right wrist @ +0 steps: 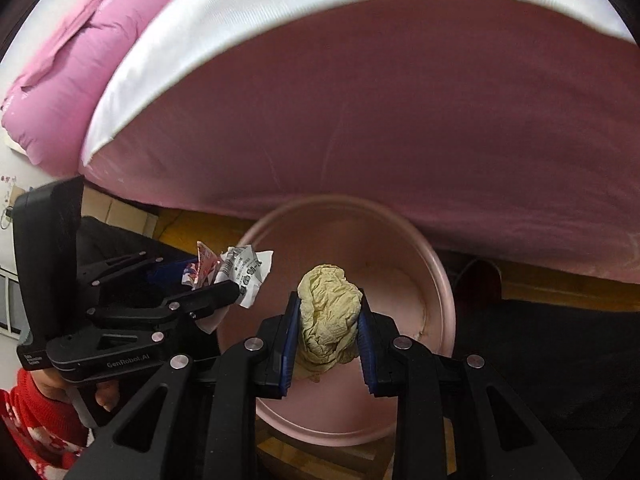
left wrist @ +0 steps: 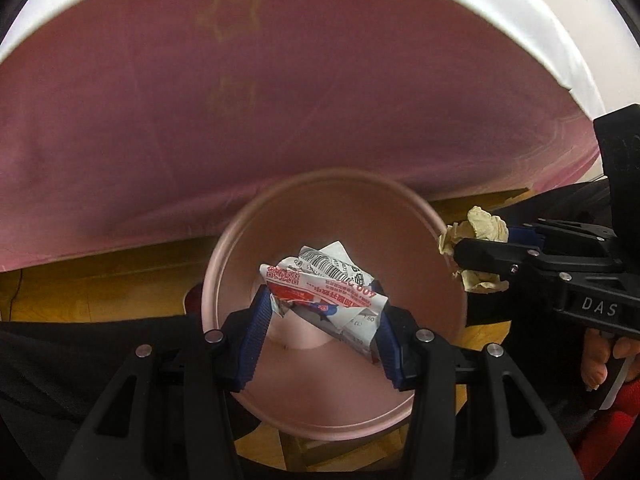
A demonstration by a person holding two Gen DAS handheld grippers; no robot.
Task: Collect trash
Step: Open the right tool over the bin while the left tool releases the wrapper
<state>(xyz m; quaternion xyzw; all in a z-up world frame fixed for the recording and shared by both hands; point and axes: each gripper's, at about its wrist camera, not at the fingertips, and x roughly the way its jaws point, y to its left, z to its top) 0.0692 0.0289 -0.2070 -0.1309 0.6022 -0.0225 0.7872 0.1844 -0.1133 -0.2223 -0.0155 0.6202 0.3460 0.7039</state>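
A bed (right wrist: 360, 120) fills the far part of the scene, its side covered with a pink sheet (left wrist: 280, 100) and a white cover (right wrist: 248, 12) on top. A pink pillow (right wrist: 72, 64) lies at far left. Below is wooden floor (left wrist: 100, 284).

On the body of the right tongs (left wrist: 480, 264) we read "DAS" in pale letters; on the left tongs (right wrist: 224, 280) — "GenRobot.AI". The crumpled wrapper (left wrist: 324, 292) carries a barcode, a red QR code and upside-down digits "400" — its other print we cannot make out.
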